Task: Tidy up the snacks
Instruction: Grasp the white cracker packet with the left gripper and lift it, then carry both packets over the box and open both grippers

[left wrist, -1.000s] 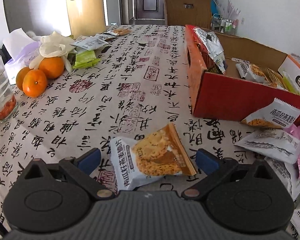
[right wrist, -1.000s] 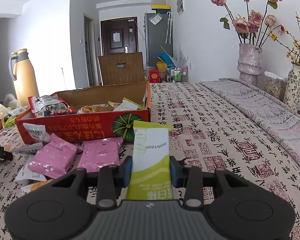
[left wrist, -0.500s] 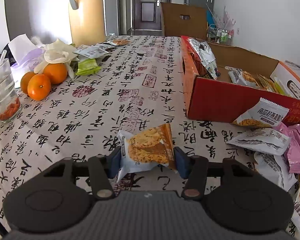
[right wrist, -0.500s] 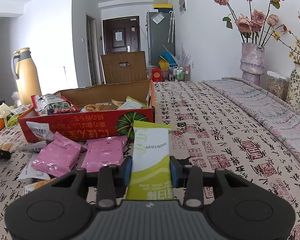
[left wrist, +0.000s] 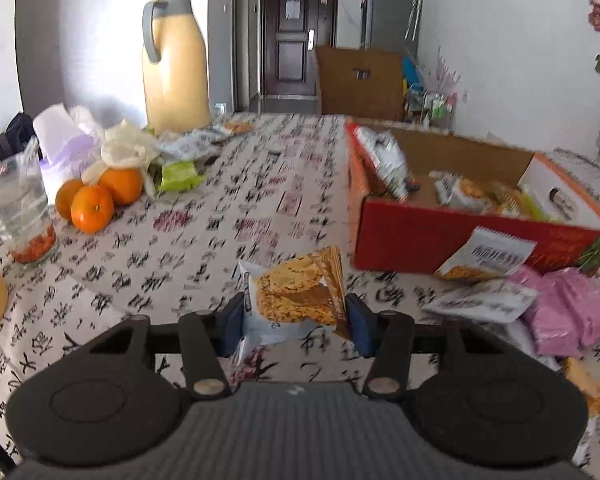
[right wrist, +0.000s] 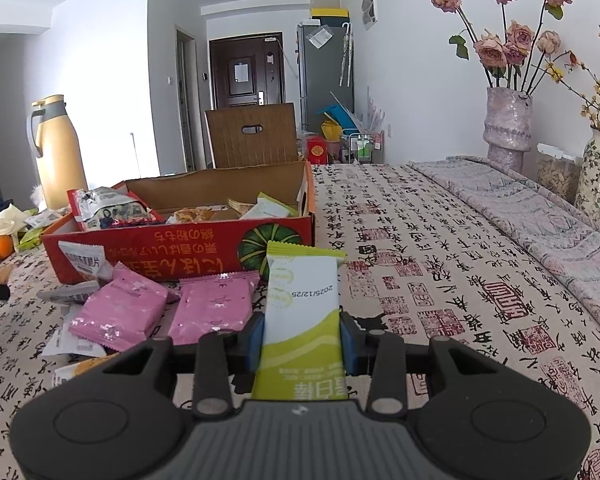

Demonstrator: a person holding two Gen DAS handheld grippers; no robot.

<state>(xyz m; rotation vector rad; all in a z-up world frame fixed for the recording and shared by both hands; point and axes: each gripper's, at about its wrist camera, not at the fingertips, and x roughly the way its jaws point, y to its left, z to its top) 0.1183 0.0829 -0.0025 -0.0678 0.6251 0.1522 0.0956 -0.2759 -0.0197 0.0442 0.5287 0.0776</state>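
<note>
Left gripper [left wrist: 294, 326] has gone from spread around the cracker packet [left wrist: 296, 294] to pinching it by its sides, lifted off the tablecloth [left wrist: 172, 248] for carrying to the red box [left wrist: 440, 240] far right. Right gripper [right wrist: 302, 340] unchanged, clamping the green-white packet [right wrist: 302, 312] upright, near the box's right corner, likely waiting its turn.

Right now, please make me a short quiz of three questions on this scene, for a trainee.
1. True or false: the right gripper holds a green and white packet.
2. What is between the left gripper pads? A) an orange B) a cracker packet C) a pink packet
3. Fill in: the pink packets lie on the tablecloth in front of the red ____.

Key: 1 true; 2 B; 3 box.
</note>
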